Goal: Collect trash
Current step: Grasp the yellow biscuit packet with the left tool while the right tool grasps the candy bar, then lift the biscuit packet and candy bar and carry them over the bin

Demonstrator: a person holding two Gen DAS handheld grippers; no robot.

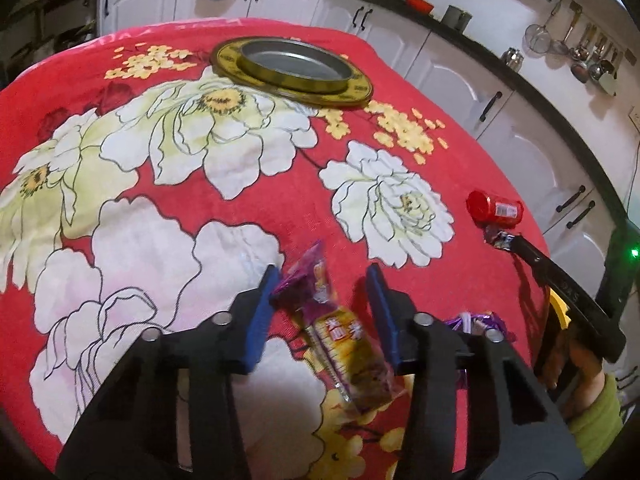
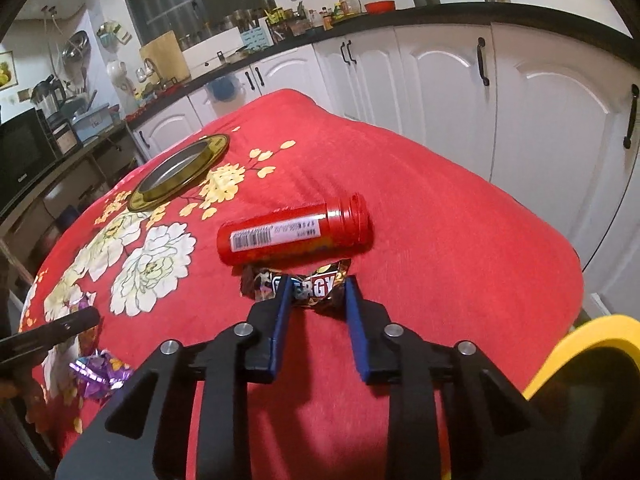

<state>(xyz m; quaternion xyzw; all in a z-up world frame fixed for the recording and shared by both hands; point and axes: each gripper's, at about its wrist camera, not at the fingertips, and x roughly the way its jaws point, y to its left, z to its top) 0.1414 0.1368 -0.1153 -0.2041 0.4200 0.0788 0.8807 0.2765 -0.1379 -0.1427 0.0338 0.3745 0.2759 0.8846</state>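
Covering the table is a red plush cloth with white and yellow flowers (image 1: 248,216). At 12 o'clock in the left wrist view sits a round gold-rimmed metal tin (image 1: 294,70). A red plastic tube with a white barcode label (image 2: 292,230) lies on its side, touching a dark crumpled "ENERGY" candy wrapper (image 2: 316,284). Right gripper (image 2: 316,286): jaws narrowed, blue pads against that wrapper's sides. Left gripper (image 1: 322,280): jaws partly closed around a purple-and-yellow snack packet (image 1: 340,336); contact cannot be told. At 4 o'clock of it, a crumpled purple foil wrapper (image 1: 476,320).
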